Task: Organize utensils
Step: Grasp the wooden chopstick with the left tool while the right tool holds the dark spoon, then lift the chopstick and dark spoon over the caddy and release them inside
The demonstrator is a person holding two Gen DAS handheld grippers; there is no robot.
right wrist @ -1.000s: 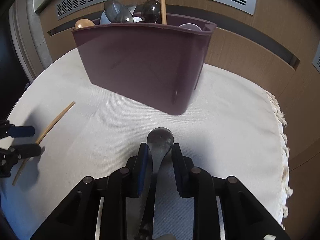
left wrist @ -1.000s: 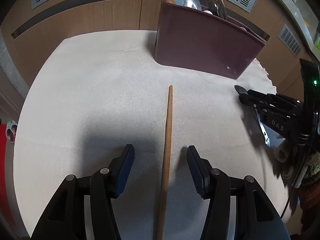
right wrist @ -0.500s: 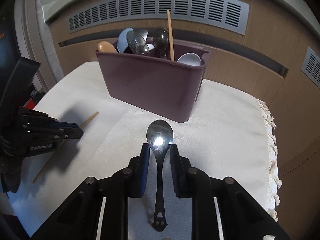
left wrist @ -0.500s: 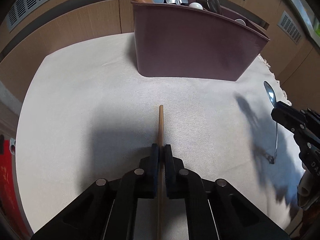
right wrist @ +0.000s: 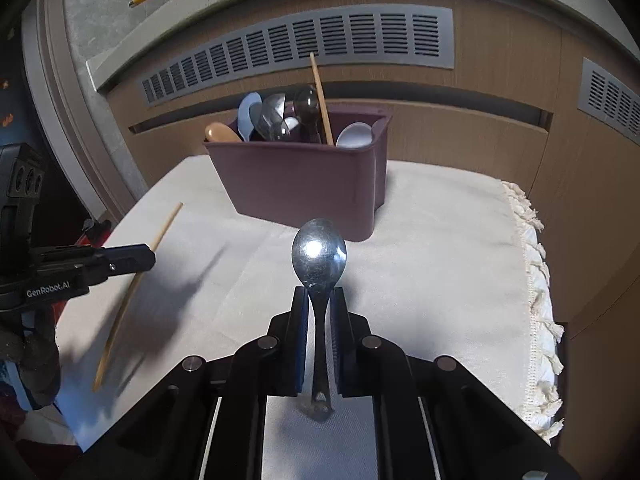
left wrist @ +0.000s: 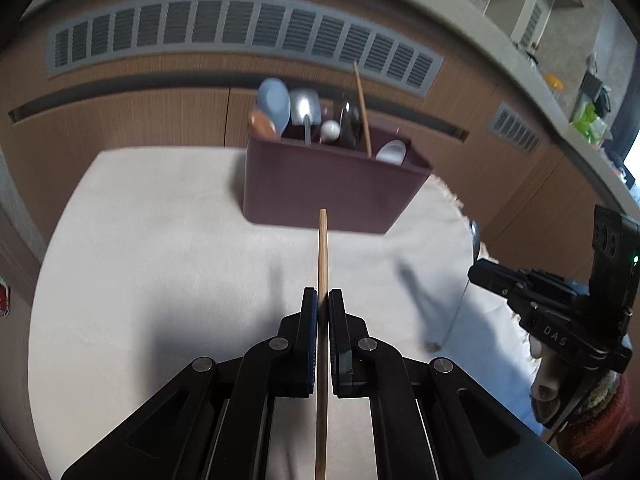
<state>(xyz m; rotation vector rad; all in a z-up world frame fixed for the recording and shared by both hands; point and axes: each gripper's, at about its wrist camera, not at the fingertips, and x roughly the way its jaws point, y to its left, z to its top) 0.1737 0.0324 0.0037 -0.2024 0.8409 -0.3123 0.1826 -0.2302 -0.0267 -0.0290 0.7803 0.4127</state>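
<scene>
My left gripper (left wrist: 322, 296) is shut on a thin wooden chopstick (left wrist: 322, 248), which it holds above the cloth with the tip towards the dark purple utensil bin (left wrist: 328, 188). The jaws of my right gripper (right wrist: 319, 294) are closing, and its pads press on the handle of a metal spoon (right wrist: 319, 252), held bowl-up in the air. In the right wrist view the bin (right wrist: 300, 184) stands ahead, and the left gripper (right wrist: 150, 258) holds the chopstick (right wrist: 164, 228) at the left. In the left wrist view the right gripper (left wrist: 476, 274) and spoon (left wrist: 475, 232) are at the right.
The bin holds several spoons and an upright chopstick (right wrist: 321, 100). A cream cloth (right wrist: 440, 240) covers the table, with a fringed edge (right wrist: 536, 280) on the right. Wooden cabinet fronts with grey vent grilles (left wrist: 240, 36) stand close behind the bin.
The left jaws shut on the chopstick, which lay on the cloth, and lifted it. The right gripper tightened on the spoon and raised it. Both views now sit higher and farther from the bin.
</scene>
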